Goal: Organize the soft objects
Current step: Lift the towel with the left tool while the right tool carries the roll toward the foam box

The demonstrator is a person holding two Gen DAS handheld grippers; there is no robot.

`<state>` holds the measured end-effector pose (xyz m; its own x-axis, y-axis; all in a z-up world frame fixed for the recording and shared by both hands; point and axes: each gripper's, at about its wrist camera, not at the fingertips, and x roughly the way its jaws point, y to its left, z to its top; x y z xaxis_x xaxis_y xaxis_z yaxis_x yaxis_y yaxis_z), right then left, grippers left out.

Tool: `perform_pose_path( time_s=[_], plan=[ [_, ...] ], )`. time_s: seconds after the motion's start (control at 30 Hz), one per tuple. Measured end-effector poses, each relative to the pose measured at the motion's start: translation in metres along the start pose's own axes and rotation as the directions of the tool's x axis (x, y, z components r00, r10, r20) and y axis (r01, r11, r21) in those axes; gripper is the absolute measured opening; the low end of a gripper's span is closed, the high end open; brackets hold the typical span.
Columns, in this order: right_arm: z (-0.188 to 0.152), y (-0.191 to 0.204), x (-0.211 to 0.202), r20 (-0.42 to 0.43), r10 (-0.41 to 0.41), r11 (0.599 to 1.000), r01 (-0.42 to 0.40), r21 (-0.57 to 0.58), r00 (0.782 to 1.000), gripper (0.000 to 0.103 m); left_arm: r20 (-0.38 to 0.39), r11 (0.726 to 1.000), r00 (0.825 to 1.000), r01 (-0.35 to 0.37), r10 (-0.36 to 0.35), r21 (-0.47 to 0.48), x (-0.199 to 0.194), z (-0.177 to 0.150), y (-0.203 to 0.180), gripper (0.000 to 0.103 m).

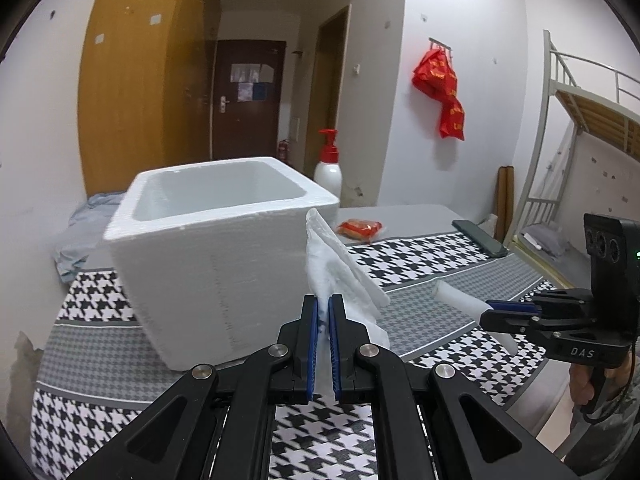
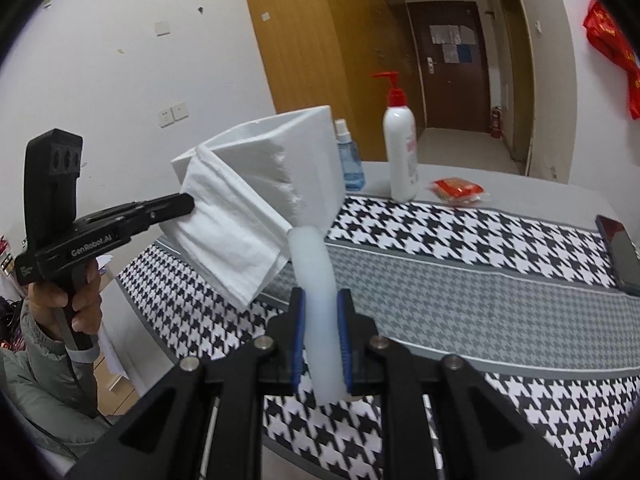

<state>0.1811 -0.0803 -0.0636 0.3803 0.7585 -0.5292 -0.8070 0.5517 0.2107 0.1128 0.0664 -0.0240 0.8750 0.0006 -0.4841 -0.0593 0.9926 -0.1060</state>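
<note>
The left gripper (image 1: 324, 300) pinched a folded white cloth (image 1: 340, 276) above the houndstooth table cover (image 1: 420, 252), its free end rising toward the foam box (image 1: 208, 248) just behind. The right gripper (image 2: 323, 300) was clamped on a white foam tube (image 2: 316, 280), its long axis running away from the camera toward the box. Beyond stood a blue spray bottle (image 2: 352, 160), a pump bottle (image 2: 400, 152), a red packet (image 2: 458, 190) and a phone (image 2: 620, 252).

Foam box (image 1: 208, 256) just ahead, top open
</note>
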Motion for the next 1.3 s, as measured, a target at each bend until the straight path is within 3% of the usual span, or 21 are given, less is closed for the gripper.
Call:
perform_pose_path(
  time_s=[0.5,0.93,1.13,1.3],
  plan=[
    [0.017,0.039,0.015,0.019,0.098,0.993,-0.097,-0.068,0.995,0.019,0.036,0.994,0.994,-0.101,0.103,-0.050,-0.037,-0.011,0.025,0.006],
    [0.027,0.070,0.017,0.094,-0.056,0.996,0.062,-0.063,0.994,0.019,0.071,0.974,0.973,-0.212,0.218,-0.083,-0.054,-0.016,0.032,0.006],
    [0.029,0.083,0.024,0.106,-0.090,0.990,0.100,-0.100,0.990,0.019,0.079,0.961,0.960,-0.262,0.269,-0.083,-0.057,-0.018,0.029,0.006],
    [0.033,0.092,0.027,0.109,-0.069,0.990,0.082,-0.117,0.992,0.019,0.083,0.958,0.956,-0.275,0.281,-0.079,-0.060,-0.019,0.028,0.006]
  ],
)
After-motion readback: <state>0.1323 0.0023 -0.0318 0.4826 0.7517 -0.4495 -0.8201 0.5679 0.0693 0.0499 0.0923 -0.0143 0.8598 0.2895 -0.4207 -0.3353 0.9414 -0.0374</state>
